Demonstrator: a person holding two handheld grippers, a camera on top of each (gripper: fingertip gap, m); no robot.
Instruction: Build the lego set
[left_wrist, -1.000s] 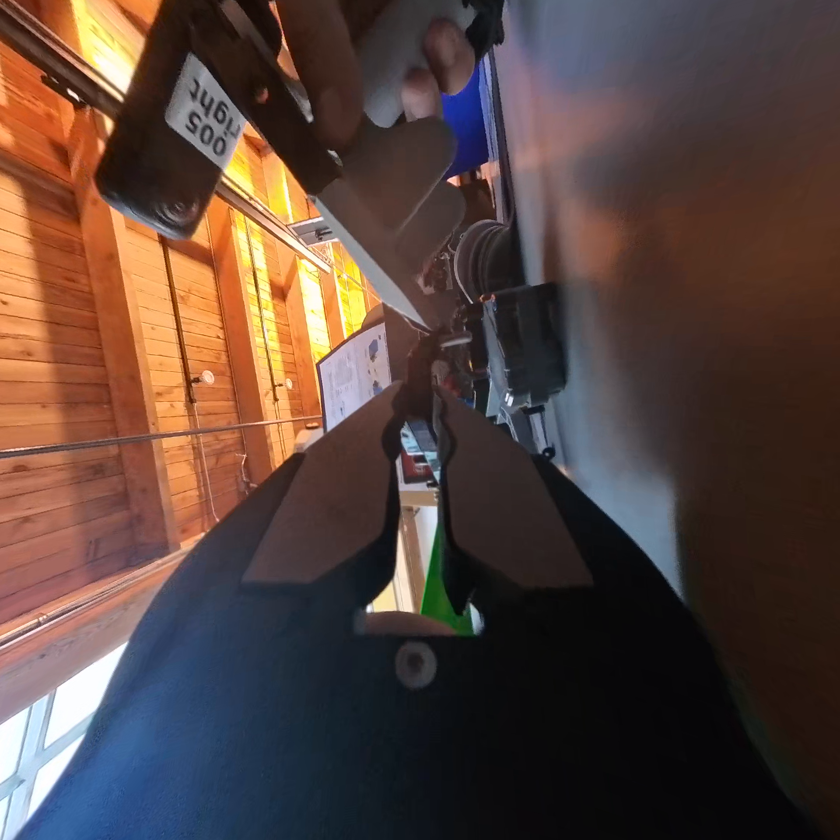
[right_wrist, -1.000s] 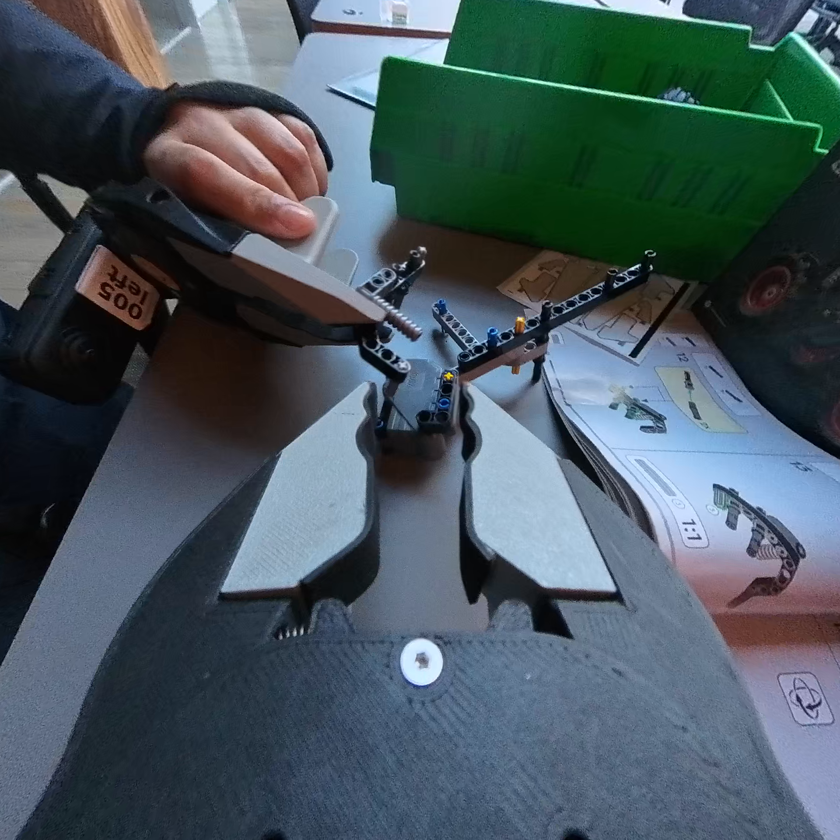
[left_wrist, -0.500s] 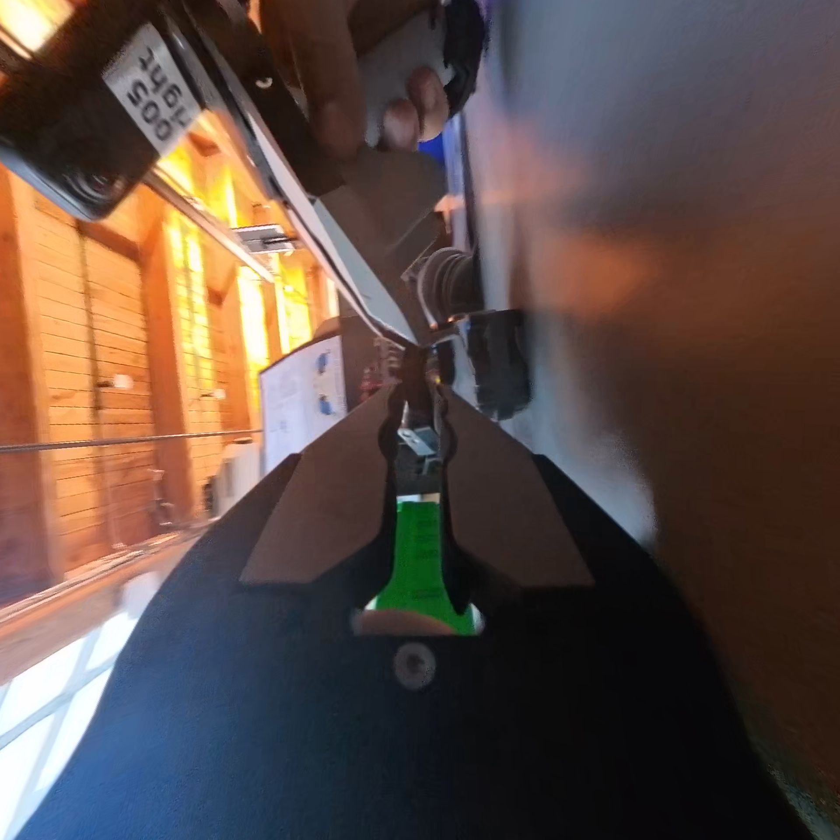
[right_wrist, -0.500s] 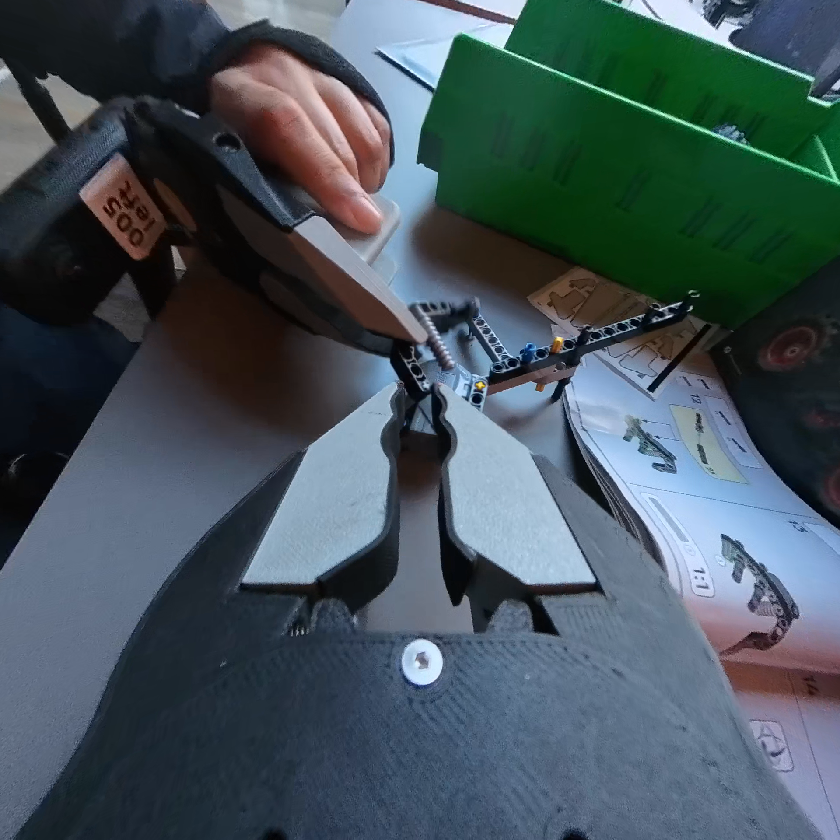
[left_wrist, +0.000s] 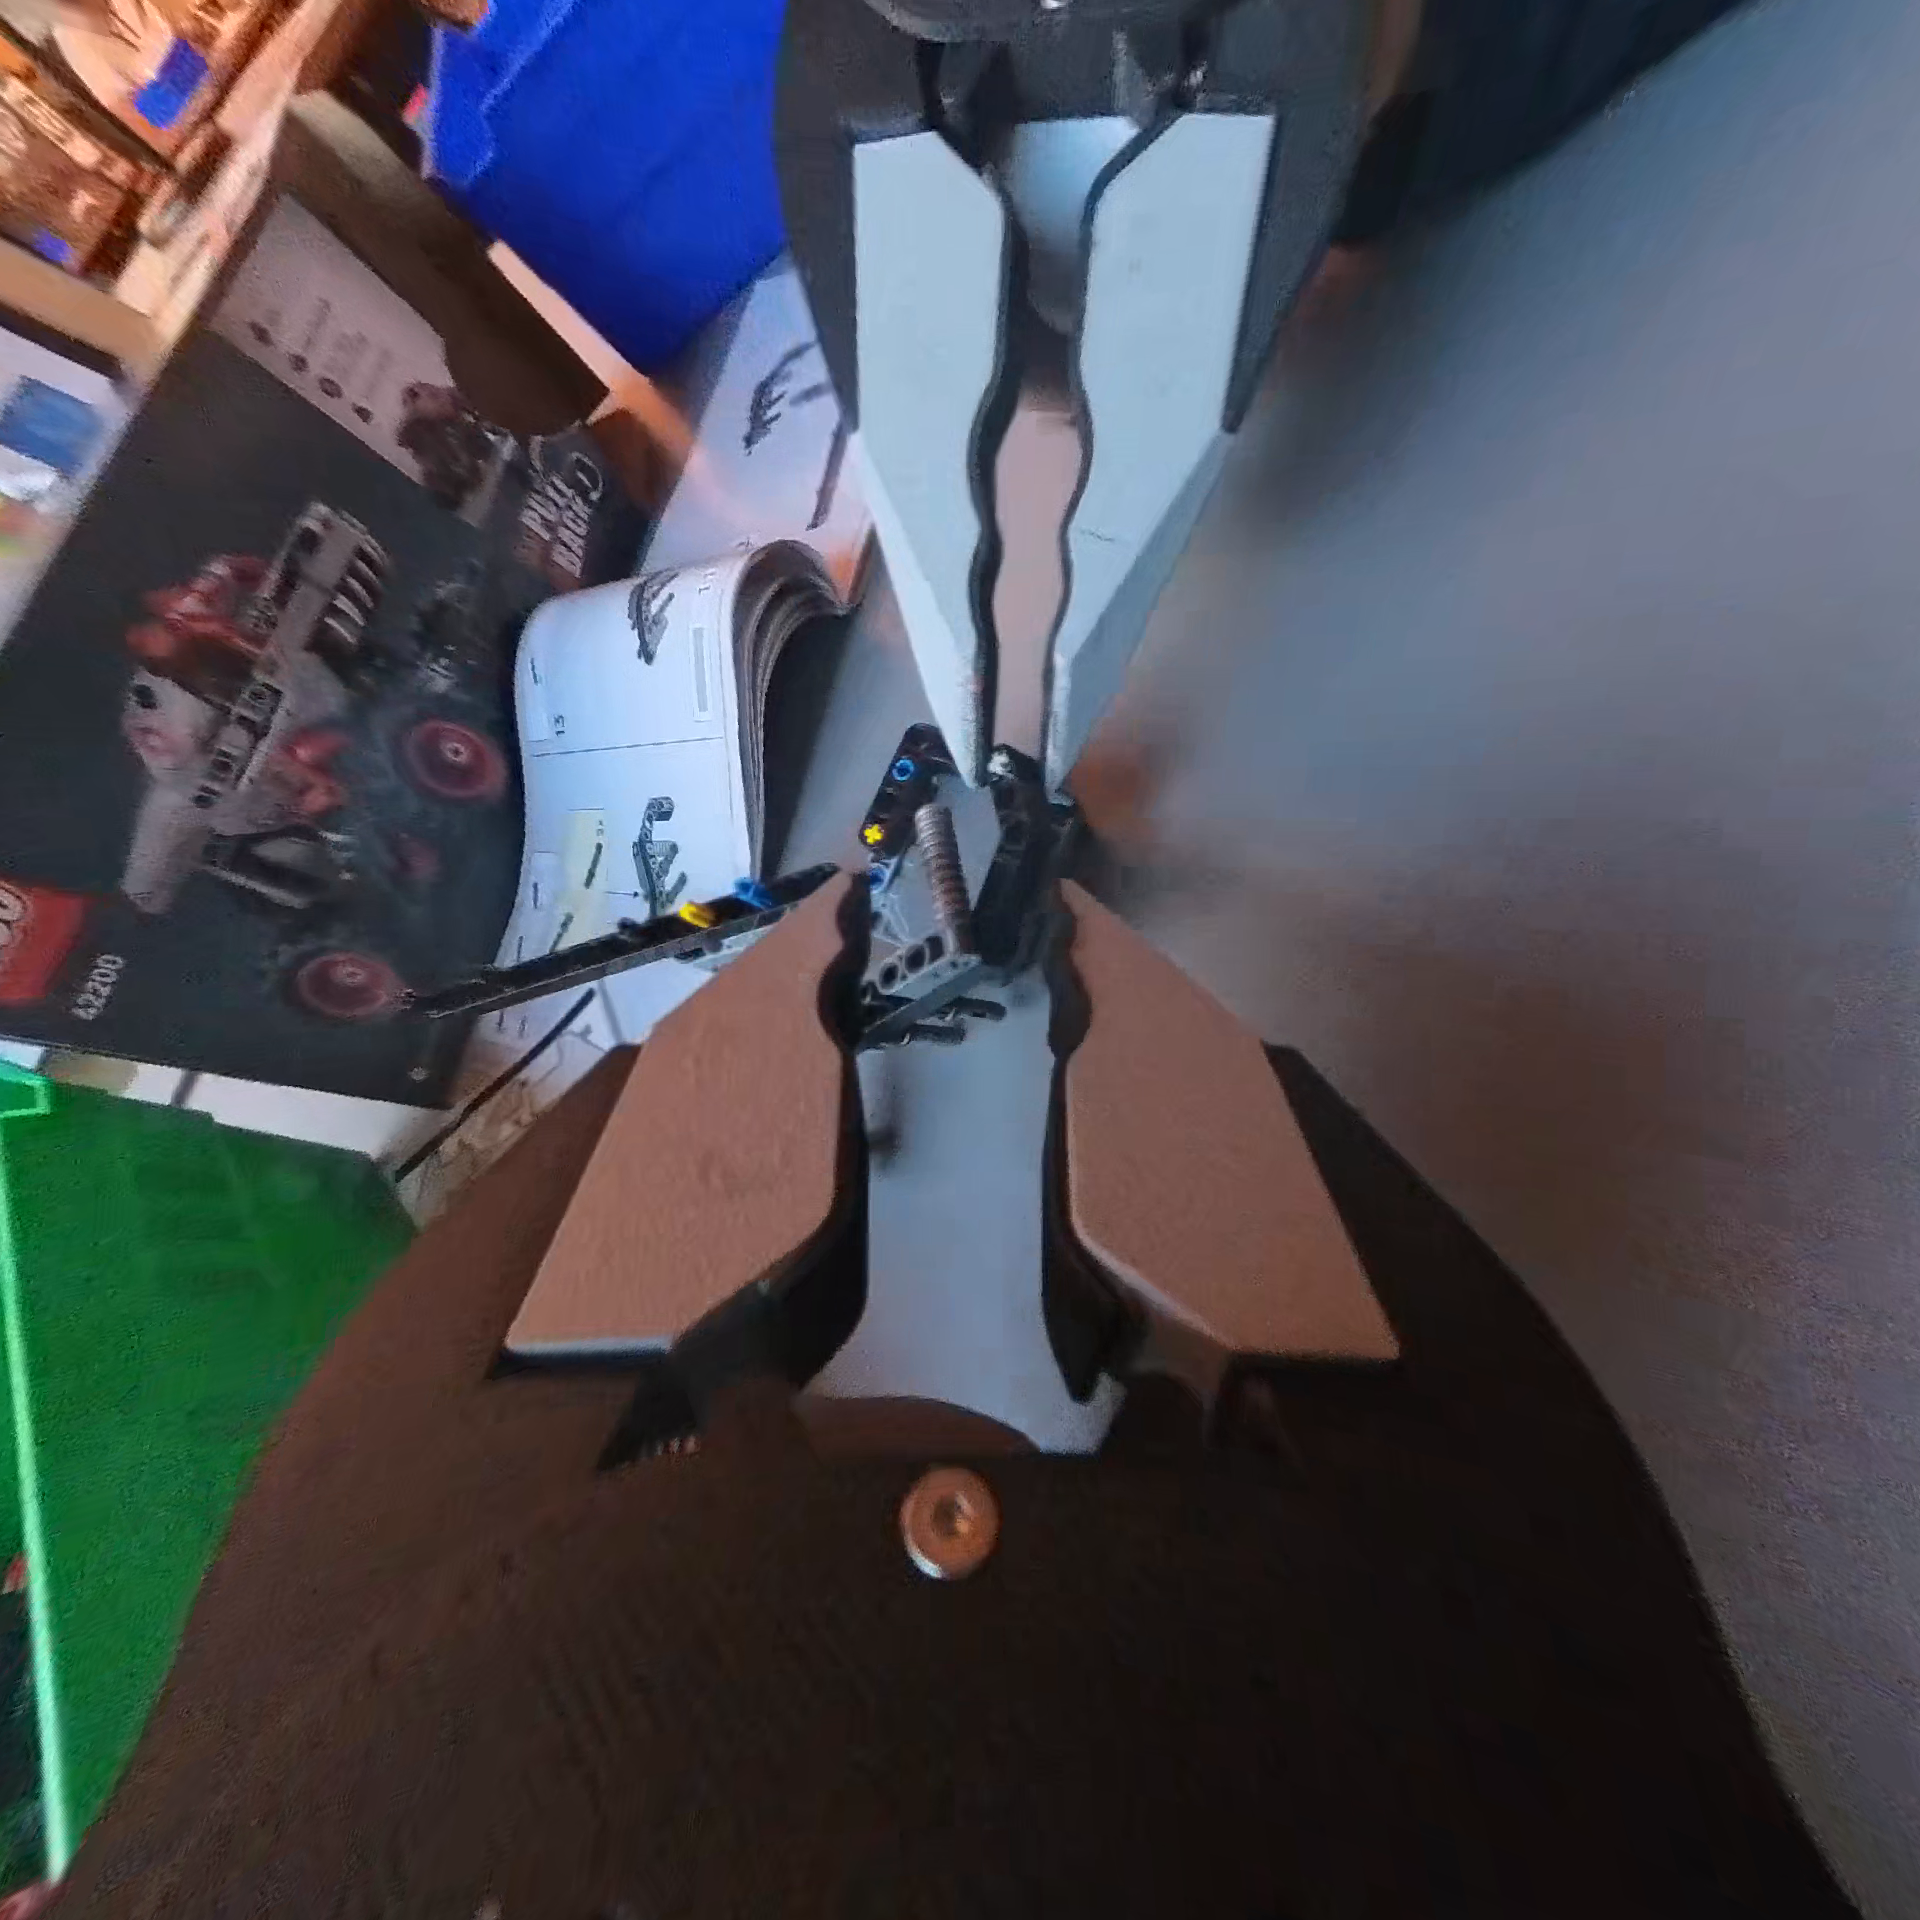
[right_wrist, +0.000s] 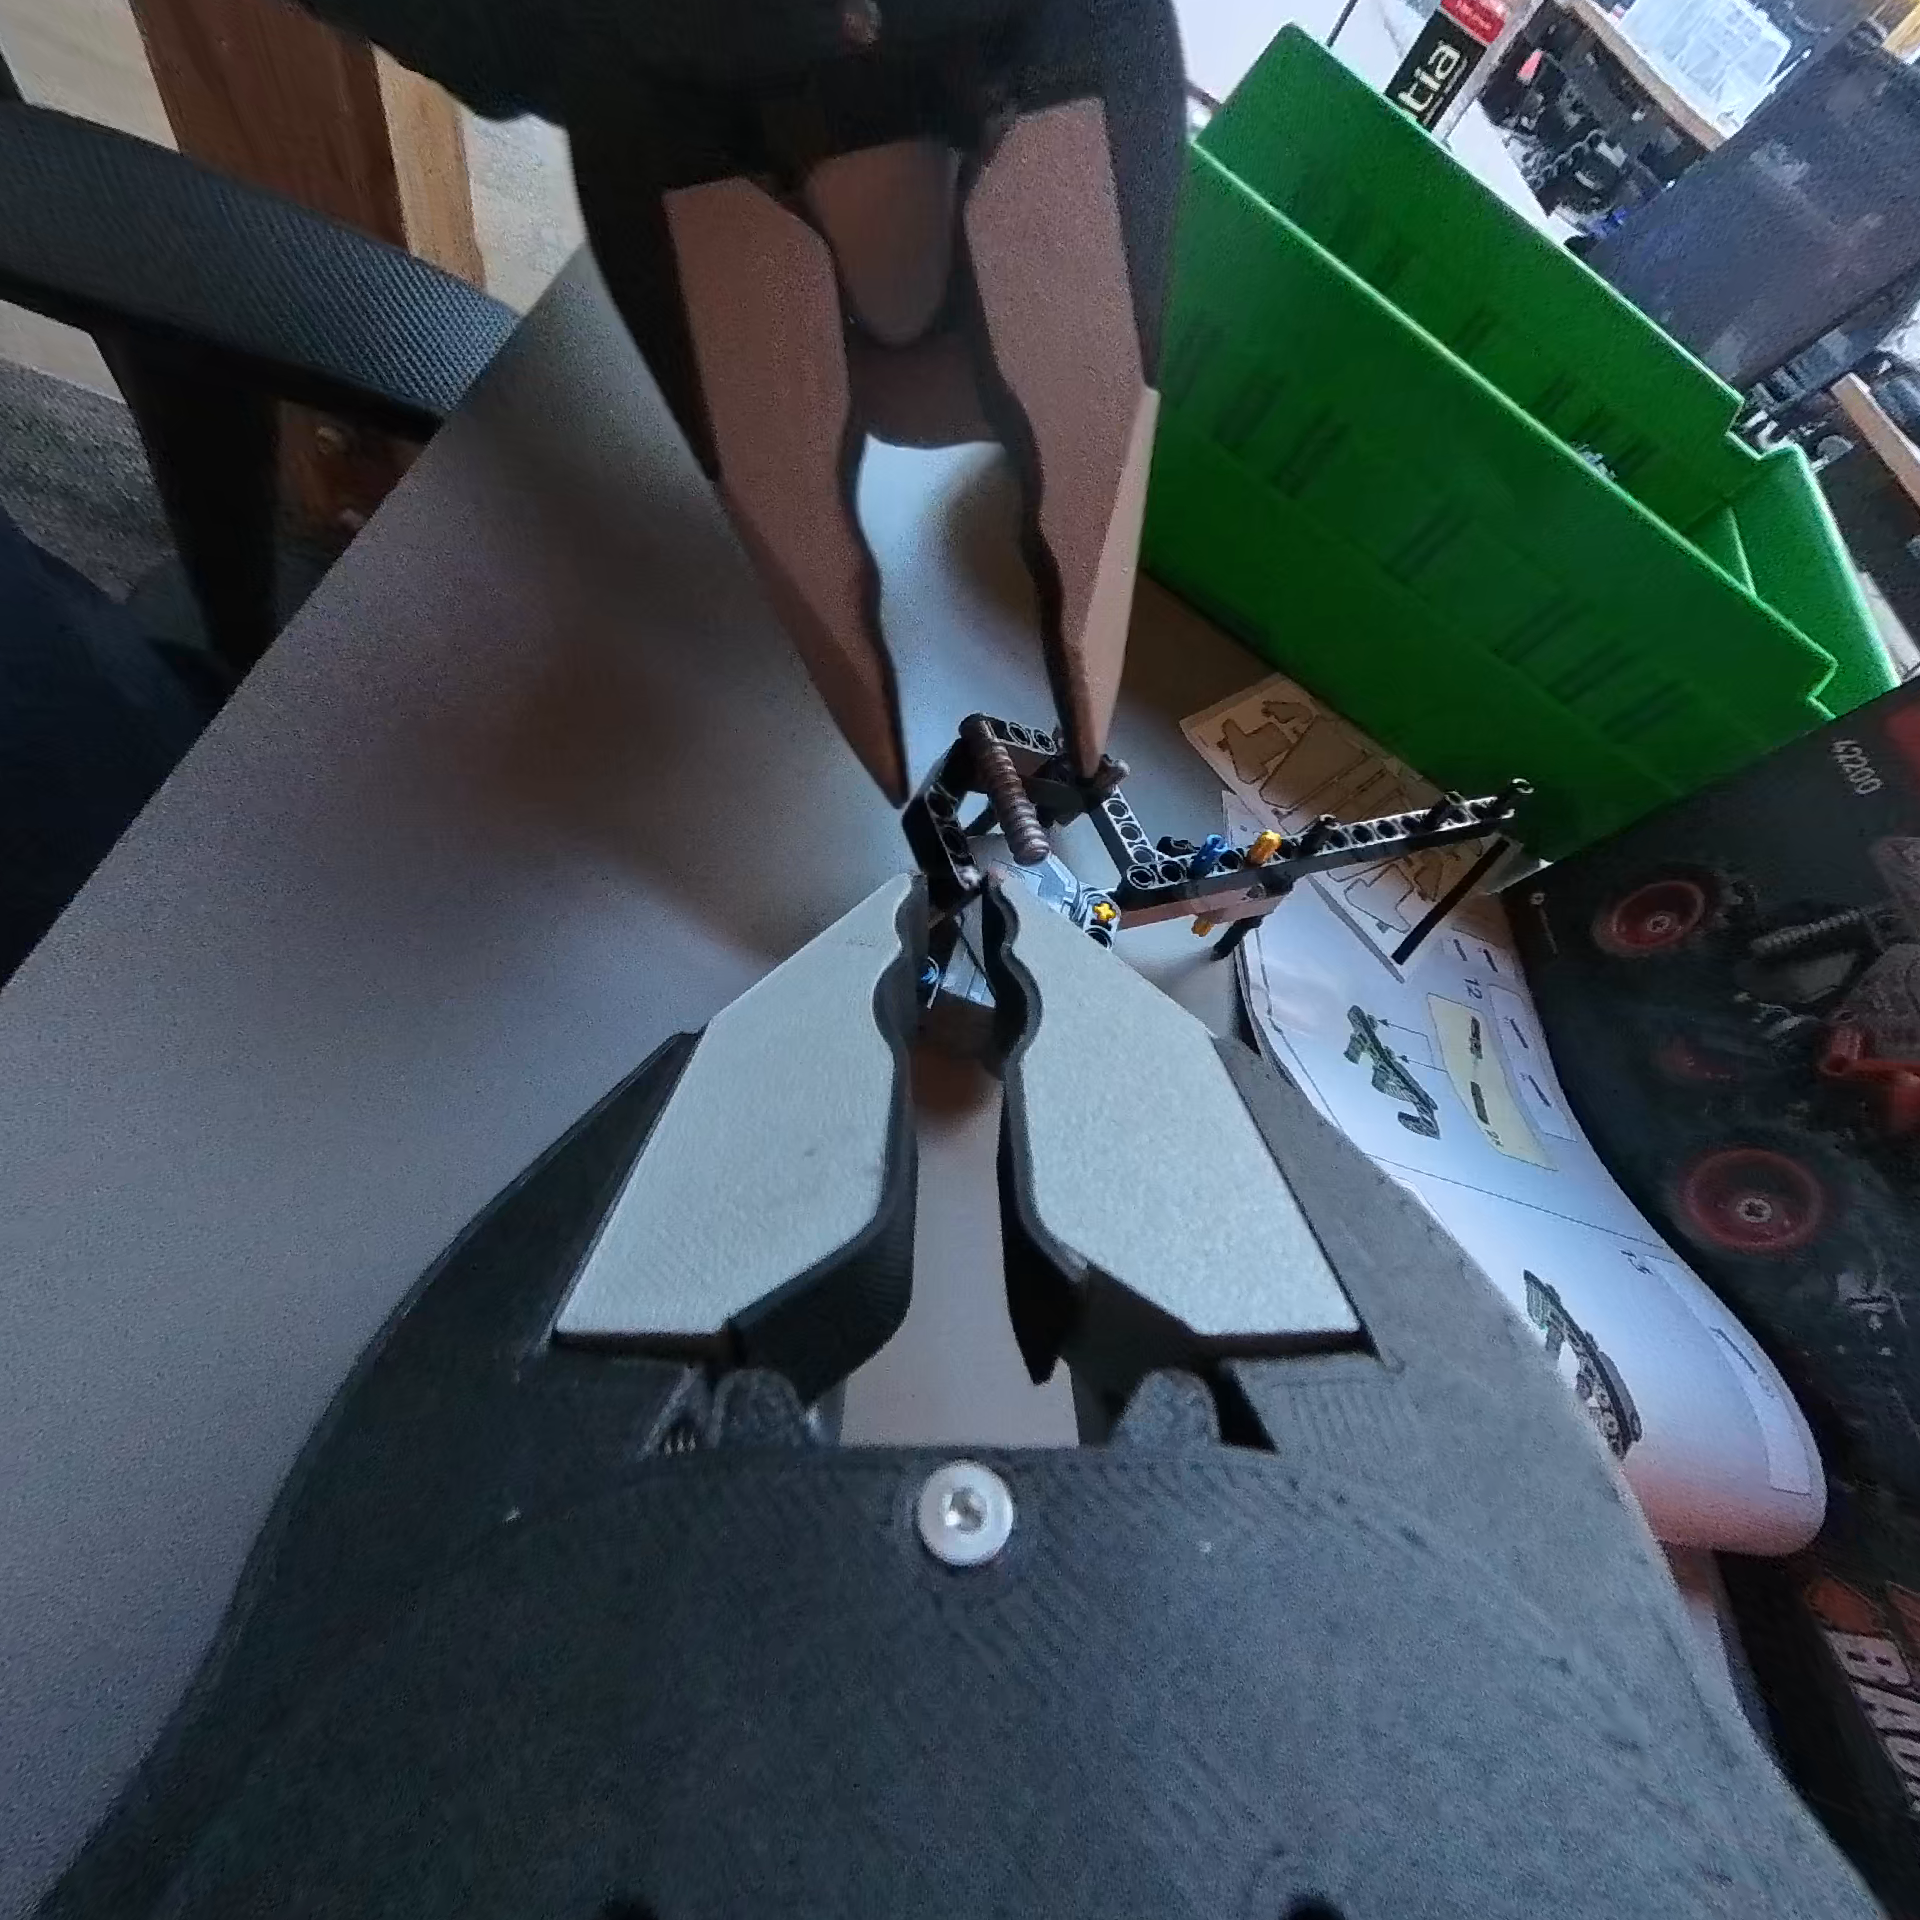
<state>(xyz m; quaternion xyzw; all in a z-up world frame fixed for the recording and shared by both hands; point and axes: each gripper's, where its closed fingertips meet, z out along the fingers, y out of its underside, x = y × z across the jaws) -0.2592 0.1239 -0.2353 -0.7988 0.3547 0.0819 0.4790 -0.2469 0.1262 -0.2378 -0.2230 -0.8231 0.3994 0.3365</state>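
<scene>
On the grey table (right_wrist: 436, 727) stand a green bin (right_wrist: 1455, 499), the dark set box (left_wrist: 260, 675) with printed writing and an open instruction booklet (right_wrist: 1455, 1195). The lego assembly (right_wrist: 1029, 821), black beams with a coil spring, sits between the grippers. The right gripper (right_wrist: 951, 899) pinches its near end; the left gripper (left_wrist: 951, 925) has its fingers spread around it.

Daylit wide-angle views bend at the edges; the left wrist view is motion-blurred, warm-tinted.
</scene>
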